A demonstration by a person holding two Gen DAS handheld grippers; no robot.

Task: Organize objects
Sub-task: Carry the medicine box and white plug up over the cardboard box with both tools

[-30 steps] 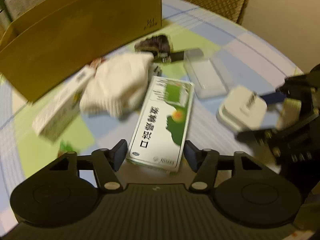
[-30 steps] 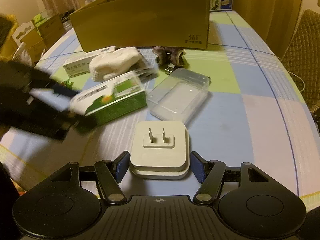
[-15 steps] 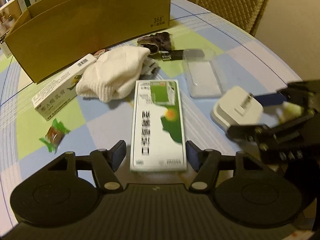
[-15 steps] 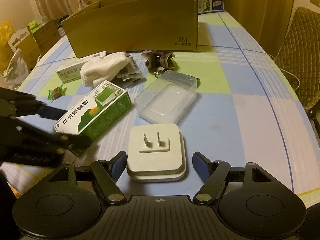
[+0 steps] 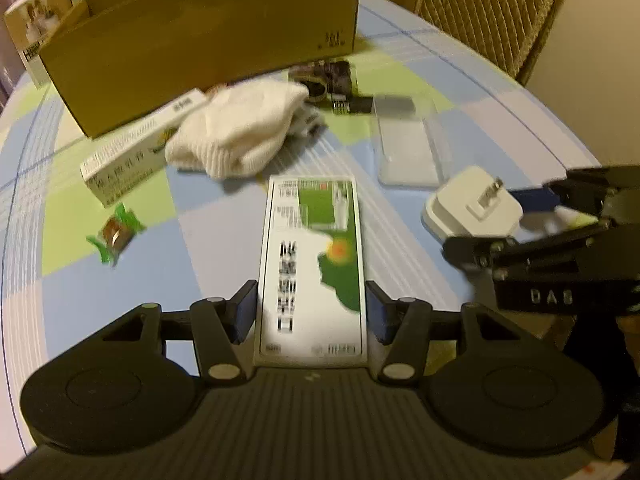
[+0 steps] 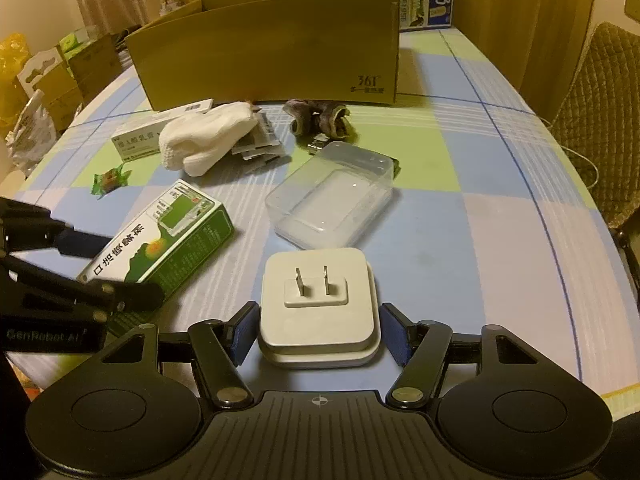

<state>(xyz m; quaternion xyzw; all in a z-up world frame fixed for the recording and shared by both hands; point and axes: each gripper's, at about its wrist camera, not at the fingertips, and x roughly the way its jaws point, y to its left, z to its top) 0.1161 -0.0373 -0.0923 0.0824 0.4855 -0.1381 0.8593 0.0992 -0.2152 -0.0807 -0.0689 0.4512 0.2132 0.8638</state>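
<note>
Green-and-white carton and white plug block are each sitting between a gripper's parted fingers.

Lying on the bench, the carton (image 5: pixel 312 264) is running lengthwise straight ahead of the left gripper (image 5: pixel 311 314), whose fingers are flanking its near end without clearly pressing it. Level and low, the right gripper (image 6: pixel 319 334) is straddling the charger (image 6: pixel 318 306), prongs up, with a gap showing on both sides. Well ahead of both, the cardboard box (image 6: pixel 272 48) is waiting.
</note>
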